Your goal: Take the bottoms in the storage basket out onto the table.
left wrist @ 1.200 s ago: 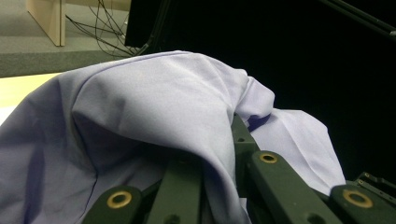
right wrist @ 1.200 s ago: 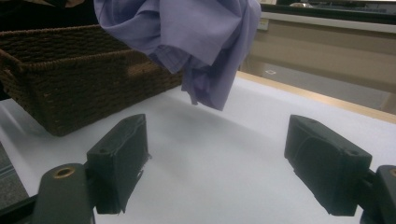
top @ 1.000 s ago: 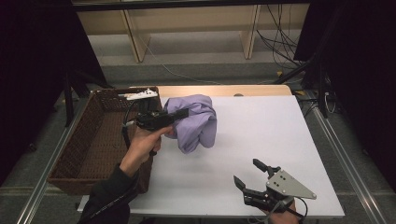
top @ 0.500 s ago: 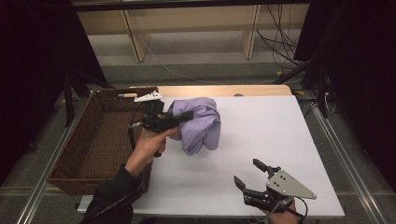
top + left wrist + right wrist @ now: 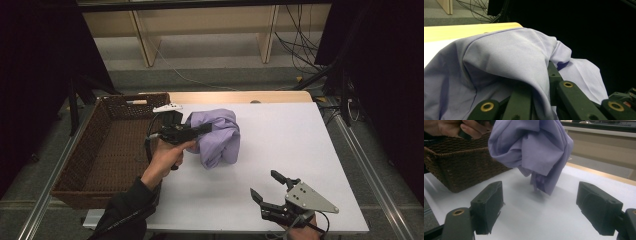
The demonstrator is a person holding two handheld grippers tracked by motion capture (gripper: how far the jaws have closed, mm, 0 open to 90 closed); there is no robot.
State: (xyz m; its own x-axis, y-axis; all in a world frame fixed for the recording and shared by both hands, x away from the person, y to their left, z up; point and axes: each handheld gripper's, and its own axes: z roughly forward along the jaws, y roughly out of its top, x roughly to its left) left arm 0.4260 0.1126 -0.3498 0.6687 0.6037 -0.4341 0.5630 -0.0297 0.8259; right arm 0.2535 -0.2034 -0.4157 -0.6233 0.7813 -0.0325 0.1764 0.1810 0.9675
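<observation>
Left hand-held gripper (image 5: 202,129), jaws pinched shut on a fold of the lilac cloth (image 5: 217,137), held the bundle above the white table (image 5: 300,150), just right of the wicker basket (image 5: 107,150). In the left gripper view the cloth (image 5: 506,57) draped over both black jaws and hid their tips. In the right gripper view the cloth (image 5: 534,150) hung in a crumpled bunch; its lowest corner hung just above the table (image 5: 544,220), over its own shadow, though whether it touched the surface could not be told. The left hand (image 5: 167,155) gripped the handle from the near side, its sleeve entering from the bottom edge.

Right hand-held gripper (image 5: 272,187) sat at the near right of the table, well apart from the cloth, jaws spread wide with nothing between them. In its own view the two pads (image 5: 487,206) framed bare table, with the basket (image 5: 459,167) at far left.
</observation>
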